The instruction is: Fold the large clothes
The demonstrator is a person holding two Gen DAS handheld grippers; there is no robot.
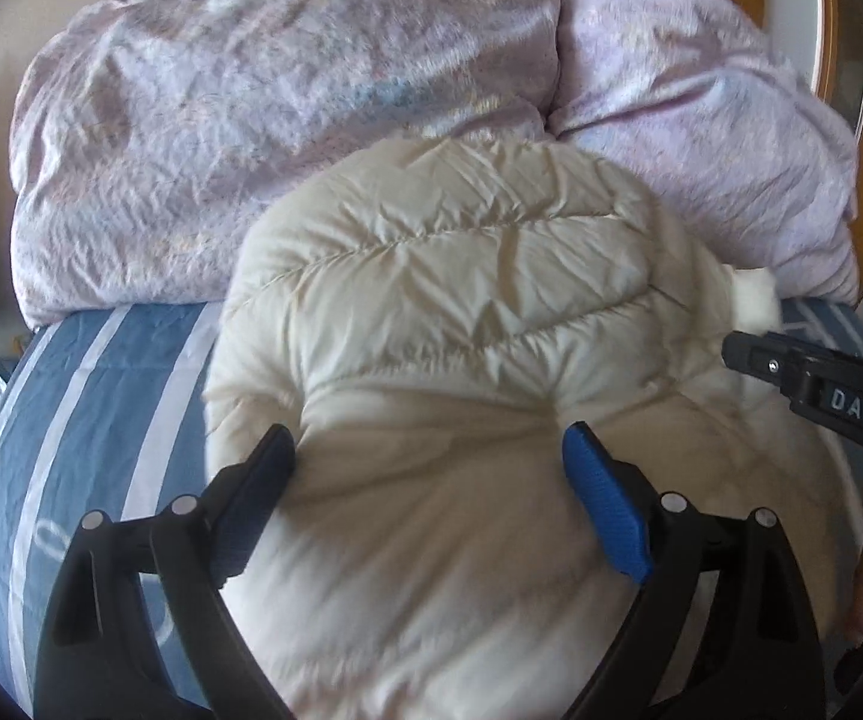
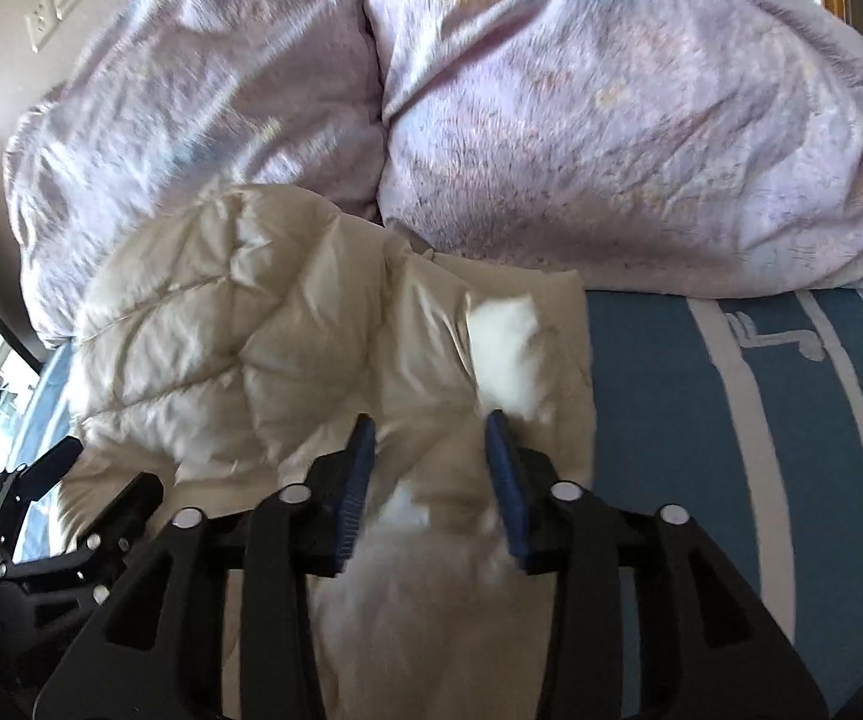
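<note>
A cream quilted puffer jacket is bunched in a rounded heap on a bed covered by a blue striped sheet, with a lilac duvet piled at the far side. The left gripper is held over the near part of the jacket with its fingers spread wide, nothing between them. The right gripper is set lower on the right, its fingers partly parted around a fluffy white trim; whether the fabric is actually pinched cannot be told through the blur. The fold is judged best served if the trim edge is gripped firmly and the puffy bulk is pressed flat by the left before anything is turned over.
</note>
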